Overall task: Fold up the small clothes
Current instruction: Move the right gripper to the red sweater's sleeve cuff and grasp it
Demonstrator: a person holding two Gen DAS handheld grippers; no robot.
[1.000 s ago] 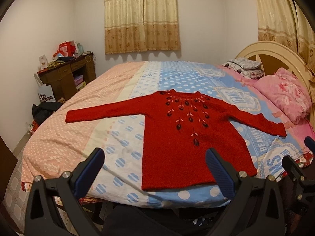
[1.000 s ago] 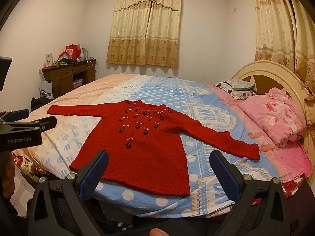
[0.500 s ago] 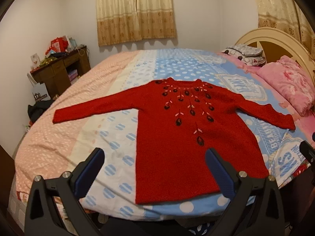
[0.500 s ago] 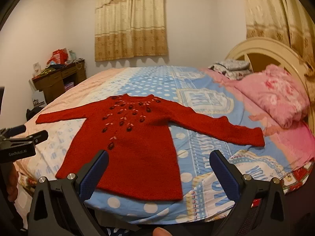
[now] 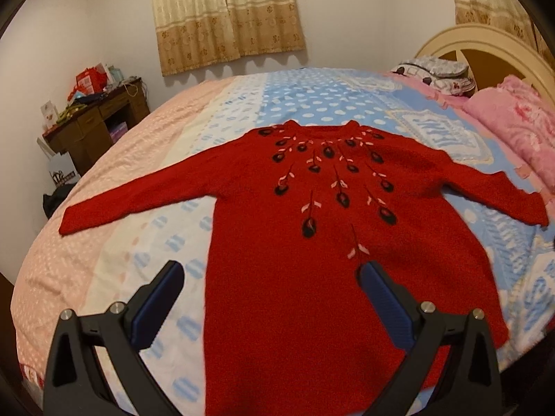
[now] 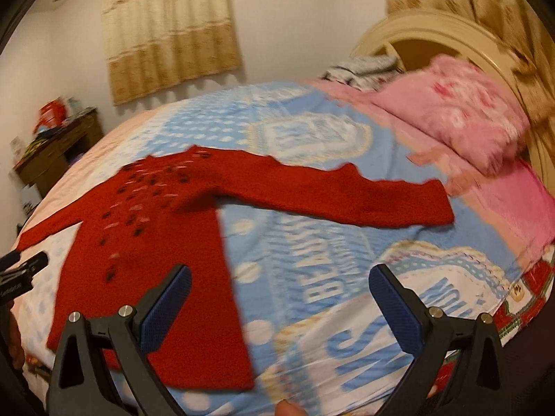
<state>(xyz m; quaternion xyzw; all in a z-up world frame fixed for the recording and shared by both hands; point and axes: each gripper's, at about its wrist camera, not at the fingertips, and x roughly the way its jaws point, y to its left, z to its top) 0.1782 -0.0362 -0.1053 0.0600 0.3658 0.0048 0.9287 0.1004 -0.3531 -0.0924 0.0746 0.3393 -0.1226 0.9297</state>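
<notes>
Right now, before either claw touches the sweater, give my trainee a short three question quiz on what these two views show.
1. True or false: the red sweater lies flat on the bed with both sleeves spread out.
2. Which claw has its view turned toward the sleeve on the pillow side? A) left claw B) right claw
3. Fill in: both claws are ____ and hold nothing.

Key
1. True
2. B: the right wrist view looks along that sleeve toward the pink pillow.
3. Open
</notes>
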